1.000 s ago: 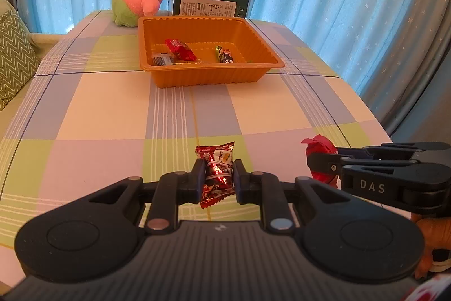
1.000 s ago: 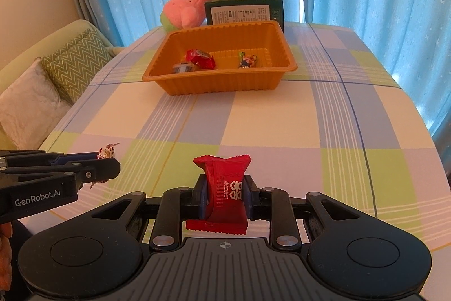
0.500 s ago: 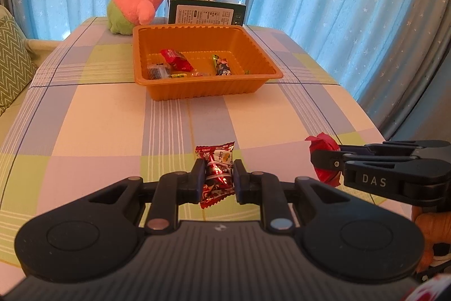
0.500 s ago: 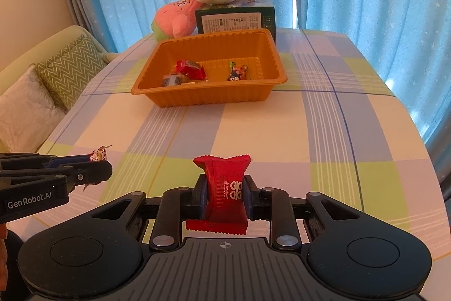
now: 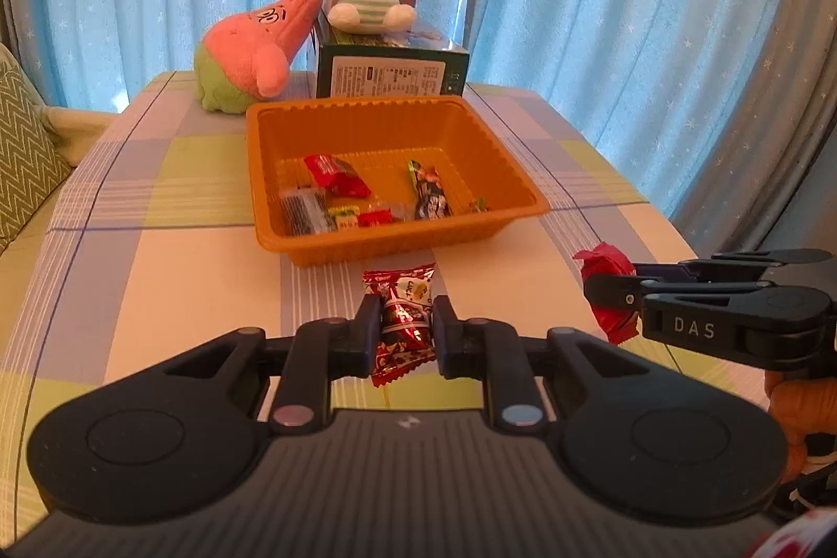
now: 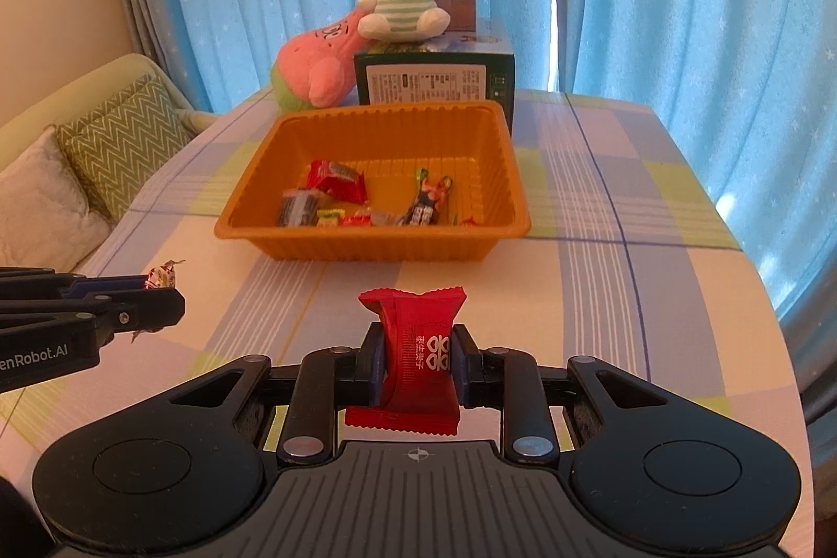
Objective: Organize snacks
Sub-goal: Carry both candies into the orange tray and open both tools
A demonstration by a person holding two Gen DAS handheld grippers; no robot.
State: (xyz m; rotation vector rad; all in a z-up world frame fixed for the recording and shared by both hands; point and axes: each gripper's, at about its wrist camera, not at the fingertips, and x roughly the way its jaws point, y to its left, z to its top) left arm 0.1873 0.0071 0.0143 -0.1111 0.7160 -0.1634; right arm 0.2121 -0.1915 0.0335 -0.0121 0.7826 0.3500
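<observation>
The left gripper [image 5: 407, 332] clamps a shiny patterned red candy wrapper [image 5: 403, 320]; the right gripper [image 6: 417, 362] clamps a plain red packet [image 6: 413, 356]. Only the right view shows two sofa cushions [image 6: 78, 171]. The orange plastic tray [image 5: 397, 244], ahead of both, holds about six snacks.

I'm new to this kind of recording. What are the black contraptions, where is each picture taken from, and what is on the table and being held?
No robot here: a person holds a two-finger gripper in each hand, each with a camera looking along its fingers. The left gripper is shut on a patterned candy; the right gripper is shut on a plain red packet. Each gripper shows at the edge of the other's picture. On the checked table stands an orange tray holding several snacks, with two plush toys and a dark box behind it.
</observation>
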